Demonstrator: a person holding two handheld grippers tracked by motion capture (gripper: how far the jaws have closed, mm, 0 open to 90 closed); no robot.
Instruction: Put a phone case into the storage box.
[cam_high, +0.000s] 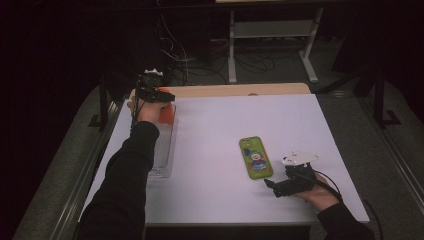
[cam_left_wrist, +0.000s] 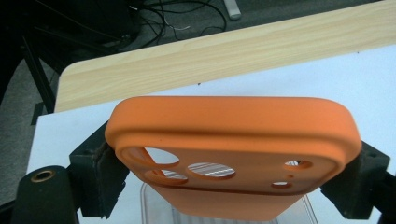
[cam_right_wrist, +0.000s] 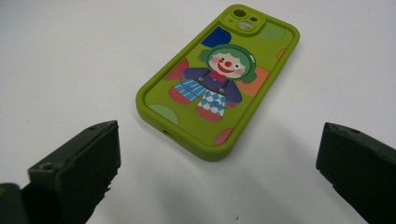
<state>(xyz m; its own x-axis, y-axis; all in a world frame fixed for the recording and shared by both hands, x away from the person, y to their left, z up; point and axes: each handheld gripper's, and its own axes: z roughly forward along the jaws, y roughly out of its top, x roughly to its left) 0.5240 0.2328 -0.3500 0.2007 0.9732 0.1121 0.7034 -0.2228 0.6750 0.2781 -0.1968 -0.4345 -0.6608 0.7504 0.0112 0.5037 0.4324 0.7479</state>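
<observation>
An orange phone case (cam_left_wrist: 233, 135) with camera cut-outs sits crosswise between the jaws of my left gripper (cam_left_wrist: 233, 182), and both pads press on its sides. In the high view my left gripper (cam_high: 159, 97) holds the orange case (cam_high: 167, 114) above the far end of a clear plastic tray (cam_high: 162, 150) at the table's left. A green phone case (cam_right_wrist: 219, 84) with a clown picture lies flat on the white table. My right gripper (cam_right_wrist: 219, 177) stands open just short of its near end, with nothing between the pads. From above, the right gripper (cam_high: 272, 187) is at the front right beside the green case (cam_high: 255, 157).
The white table top (cam_high: 225, 120) has a wooden strip (cam_high: 240, 90) along its far edge. Beyond it are a dark floor with cables and a metal stand (cam_high: 270, 30). The clear tray (cam_left_wrist: 154, 205) shows under the orange case.
</observation>
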